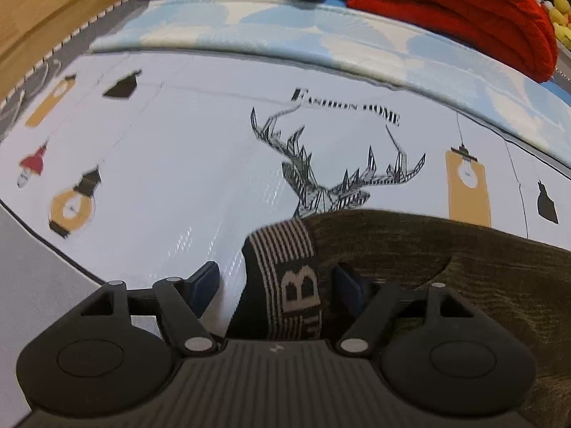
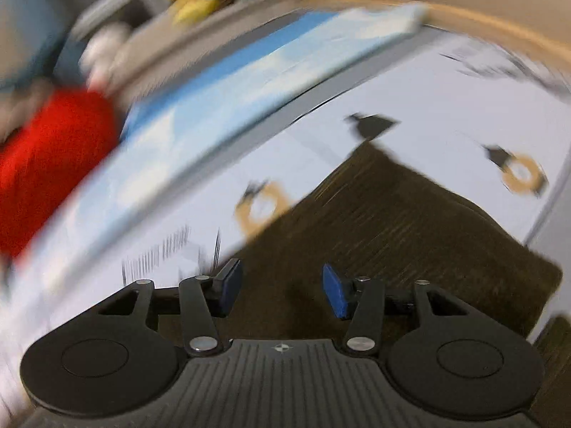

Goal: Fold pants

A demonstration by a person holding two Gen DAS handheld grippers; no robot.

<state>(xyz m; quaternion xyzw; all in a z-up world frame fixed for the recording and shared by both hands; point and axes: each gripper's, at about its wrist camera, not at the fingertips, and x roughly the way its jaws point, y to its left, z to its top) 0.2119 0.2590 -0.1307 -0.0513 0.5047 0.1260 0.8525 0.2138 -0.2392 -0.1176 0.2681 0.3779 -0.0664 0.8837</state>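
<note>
Left tool [image 1: 276, 283]: jaws apart, pants [image 1: 446, 267] waistband [image 1: 289, 271] between, ungripped.
Right tool [image 2: 280, 290]: jaws apart, empty, above pants [image 2: 392, 221].
Counter [image 1: 160, 142]: printed cloth.

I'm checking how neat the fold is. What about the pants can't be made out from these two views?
- Left wrist view: the pants run off the right and bottom edges; the left gripper body hides the waistband lettering beyond a "B".
- Right wrist view: motion blur smears the fabric; the right gripper covers the near edge.
</note>
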